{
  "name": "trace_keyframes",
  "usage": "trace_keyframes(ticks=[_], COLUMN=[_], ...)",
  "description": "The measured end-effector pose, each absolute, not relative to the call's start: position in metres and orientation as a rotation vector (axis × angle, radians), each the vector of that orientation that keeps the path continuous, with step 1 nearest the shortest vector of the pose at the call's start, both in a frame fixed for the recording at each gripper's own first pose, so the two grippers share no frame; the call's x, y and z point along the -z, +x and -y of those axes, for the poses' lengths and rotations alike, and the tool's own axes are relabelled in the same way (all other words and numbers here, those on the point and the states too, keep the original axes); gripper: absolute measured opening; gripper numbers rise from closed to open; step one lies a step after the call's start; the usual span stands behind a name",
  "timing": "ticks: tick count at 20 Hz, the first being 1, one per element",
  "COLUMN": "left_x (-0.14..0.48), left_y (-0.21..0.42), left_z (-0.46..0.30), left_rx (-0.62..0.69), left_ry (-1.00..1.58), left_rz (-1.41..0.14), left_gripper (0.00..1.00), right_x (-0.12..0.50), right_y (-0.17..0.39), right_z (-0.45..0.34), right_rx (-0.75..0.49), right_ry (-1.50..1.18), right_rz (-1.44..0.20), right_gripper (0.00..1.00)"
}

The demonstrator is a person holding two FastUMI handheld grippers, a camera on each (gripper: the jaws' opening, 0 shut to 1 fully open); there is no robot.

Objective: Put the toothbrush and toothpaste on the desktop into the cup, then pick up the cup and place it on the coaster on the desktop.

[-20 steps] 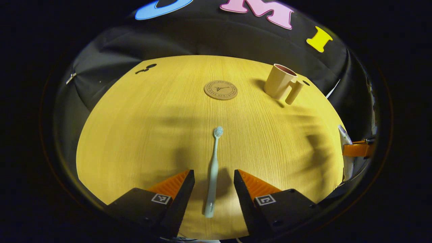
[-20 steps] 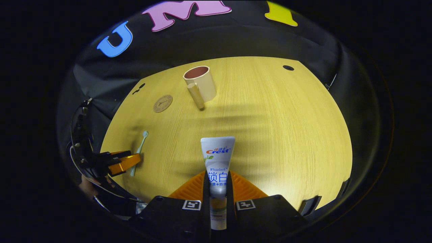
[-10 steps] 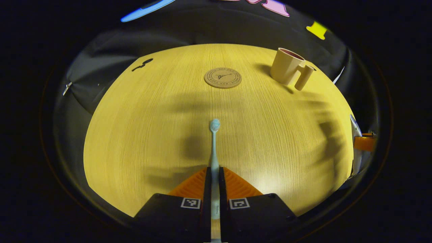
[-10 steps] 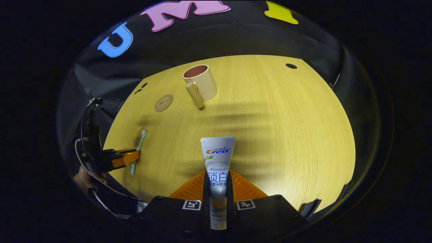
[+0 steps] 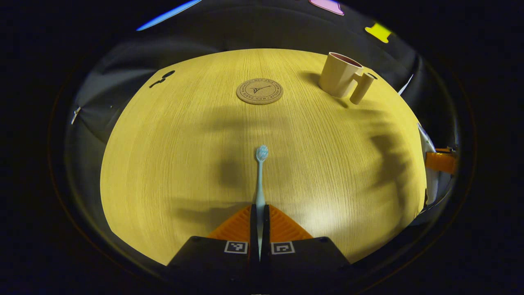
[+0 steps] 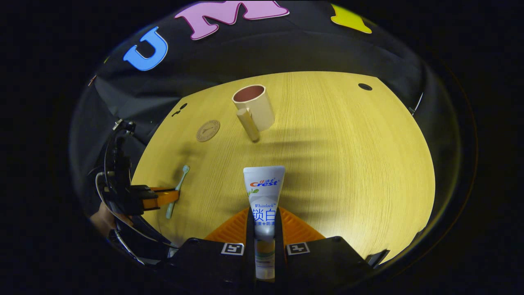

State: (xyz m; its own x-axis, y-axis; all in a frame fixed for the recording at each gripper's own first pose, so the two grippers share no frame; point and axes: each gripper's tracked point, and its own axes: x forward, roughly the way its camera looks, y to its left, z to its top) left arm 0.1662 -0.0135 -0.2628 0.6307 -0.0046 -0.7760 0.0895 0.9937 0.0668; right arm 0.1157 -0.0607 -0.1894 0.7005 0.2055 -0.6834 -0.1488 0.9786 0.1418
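I had both sets of fingers clamped, left gripper (image 5: 259, 223) on the toothbrush (image 5: 260, 172), right gripper (image 6: 264, 229) on the toothpaste (image 6: 263, 192), the cup (image 6: 254, 107) ahead of the right fingers.

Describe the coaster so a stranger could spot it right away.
On the round yellow wooden table, look toward the far edge. The coaster is the flat brown disc lying left of the upright cup, apart from it, and stamped with a ring design.

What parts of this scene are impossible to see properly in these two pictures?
- Toothbrush handle end, left gripper view: hidden between the left gripper fingers.
- Toothpaste cap end, right gripper view: tucked into the right gripper.
- Cup bottom inside: rim angle hides it.
- Coaster print: too small.
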Motion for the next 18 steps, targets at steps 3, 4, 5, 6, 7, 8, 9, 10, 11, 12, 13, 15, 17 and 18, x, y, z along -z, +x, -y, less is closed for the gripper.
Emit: trace_keyframes(ticks=[3, 4, 5, 6, 7, 8, 9, 10, 11, 12, 13, 15, 17, 18], left_x=[0.26, 0.256, 0.251, 0.247, 0.241, 0.233, 0.225, 0.217, 0.21, 0.201, 0.192, 0.177, 0.165, 0.161], left_y=[0.164, 0.162, 0.16, 0.159, 0.156, 0.156, 0.154, 0.154, 0.155, 0.154, 0.155, 0.155, 0.156, 0.157], left_z=[0.016, 0.019, 0.021, 0.023, 0.026, 0.03, 0.035, 0.039, 0.043, 0.045, 0.049, 0.053, 0.056, 0.055], left_rx=[0.05, 0.058, 0.068, 0.072, 0.075, 0.084, 0.095, 0.105, 0.11, 0.113, 0.117, 0.122, 0.119, 0.114], left_ry=[0.083, 0.081, 0.08, 0.08, 0.079, 0.076, 0.069, 0.063, 0.058, 0.055, 0.051, 0.035, 0.009, -0.008], left_rz=[-0.865, -0.851, -0.836, -0.826, -0.813, -0.79, -0.77, -0.752, -0.736, -0.715, -0.693, -0.655, -0.624, -0.612], left_gripper=[0.07, 0.07, 0.07, 0.07, 0.07, 0.07, 0.07, 0.07, 0.07, 0.07, 0.07, 0.07, 0.07, 0.07], right_x=[0.163, 0.153, 0.142, 0.131, 0.119, 0.108, 0.097, 0.088, 0.078, 0.069, 0.06, 0.039, 0.025, 0.021], right_y=[0.141, 0.148, 0.155, 0.165, 0.173, 0.18, 0.188, 0.195, 0.205, 0.212, 0.222, 0.238, 0.259, 0.269], right_z=[0.056, 0.056, 0.055, 0.053, 0.051, 0.049, 0.046, 0.043, 0.04, 0.036, 0.031, 0.02, 0.007, 0.002], right_rx=[-0.204, -0.207, -0.21, -0.21, -0.216, -0.221, -0.229, -0.235, -0.24, -0.248, -0.256, -0.272, -0.278, -0.278], right_ry=[0.063, 0.057, 0.052, 0.052, 0.049, 0.044, 0.037, 0.029, 0.023, 0.018, 0.018, 0.045, 0.061, 0.06], right_rz=[-0.713, -0.689, -0.662, -0.627, -0.595, -0.568, -0.543, -0.518, -0.491, -0.462, -0.435, -0.374, -0.327, -0.312], right_gripper=[0.23, 0.23, 0.23, 0.23, 0.23, 0.22, 0.22, 0.22, 0.22, 0.22, 0.22, 0.23, 0.22, 0.23])
